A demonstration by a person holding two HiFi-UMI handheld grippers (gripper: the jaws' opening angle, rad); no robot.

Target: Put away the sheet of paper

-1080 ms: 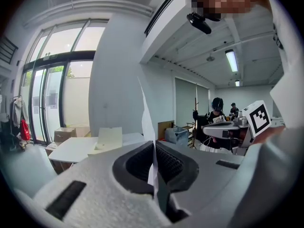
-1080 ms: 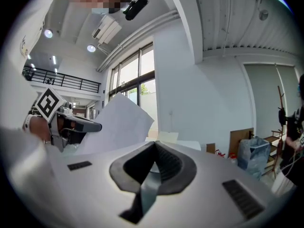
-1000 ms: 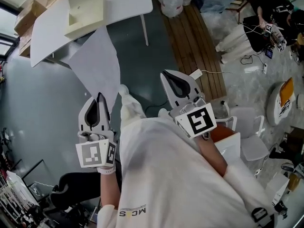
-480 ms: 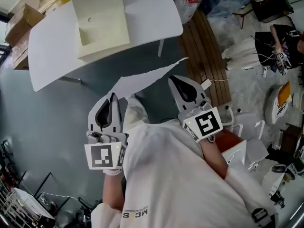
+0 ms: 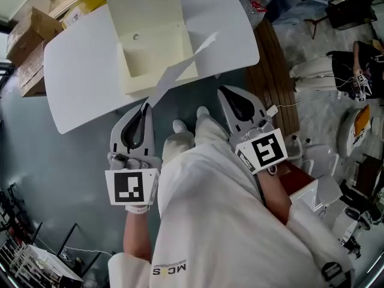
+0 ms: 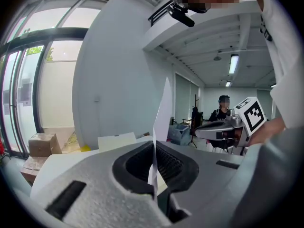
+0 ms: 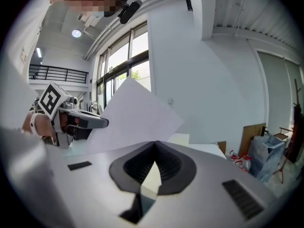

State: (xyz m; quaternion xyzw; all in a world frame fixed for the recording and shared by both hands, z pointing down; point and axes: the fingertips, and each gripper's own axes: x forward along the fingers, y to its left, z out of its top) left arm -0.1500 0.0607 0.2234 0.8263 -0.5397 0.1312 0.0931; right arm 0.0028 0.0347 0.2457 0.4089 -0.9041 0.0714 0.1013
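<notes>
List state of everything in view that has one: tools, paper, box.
left tool: shut on the sheet of paper
right tool: shut, nothing between its jaws
sheet of paper: pinched at one end, held up in the air near the table's edge, not yet put away
cream box: open on top, lying on the white table

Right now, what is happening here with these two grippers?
A person holds one gripper in each hand. The left gripper is shut on the sheet of paper, which reaches out ahead of its jaws. The right gripper is shut with nothing in it. Both point toward a white table that carries a cream box. The paper is not yet put away.
</notes>
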